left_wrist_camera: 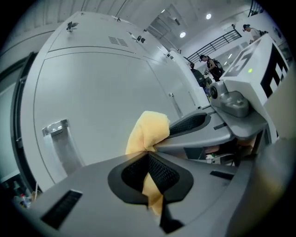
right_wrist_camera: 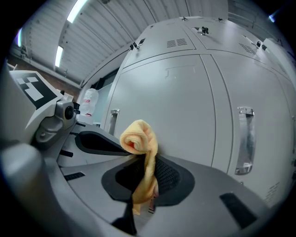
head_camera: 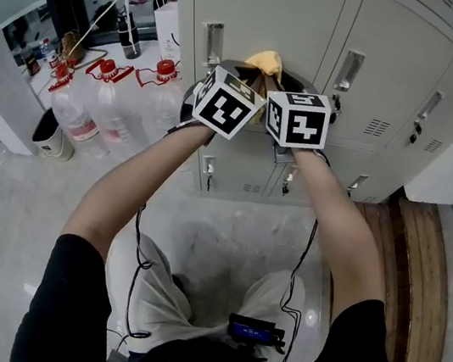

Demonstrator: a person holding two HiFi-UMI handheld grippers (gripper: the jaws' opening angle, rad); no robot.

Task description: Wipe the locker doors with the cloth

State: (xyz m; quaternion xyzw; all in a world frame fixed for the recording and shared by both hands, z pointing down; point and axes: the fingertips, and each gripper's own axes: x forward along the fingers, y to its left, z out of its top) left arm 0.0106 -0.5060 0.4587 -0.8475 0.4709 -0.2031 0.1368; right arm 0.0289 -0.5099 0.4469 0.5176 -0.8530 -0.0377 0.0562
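Observation:
A yellow cloth [head_camera: 266, 60] is bunched up against the grey locker door [head_camera: 272, 12], held between both grippers. In the left gripper view the left gripper [left_wrist_camera: 149, 150] is shut on the cloth [left_wrist_camera: 148, 129], which sticks out past the jaws towards the door [left_wrist_camera: 101, 92]. In the right gripper view the right gripper [right_wrist_camera: 145, 159] is also shut on the cloth [right_wrist_camera: 138, 139], whose rolled end stands above the jaws. From the head view the left gripper [head_camera: 248, 76] and right gripper [head_camera: 282, 82] sit side by side, their marker cubes almost touching.
Metal handles [head_camera: 213, 42] [head_camera: 349, 69] flank the cloth on the locker doors. Several water bottles with red caps [head_camera: 101, 108] and a small bin [head_camera: 52, 134] stand on the floor at left. A wooden strip [head_camera: 417, 276] runs along the right.

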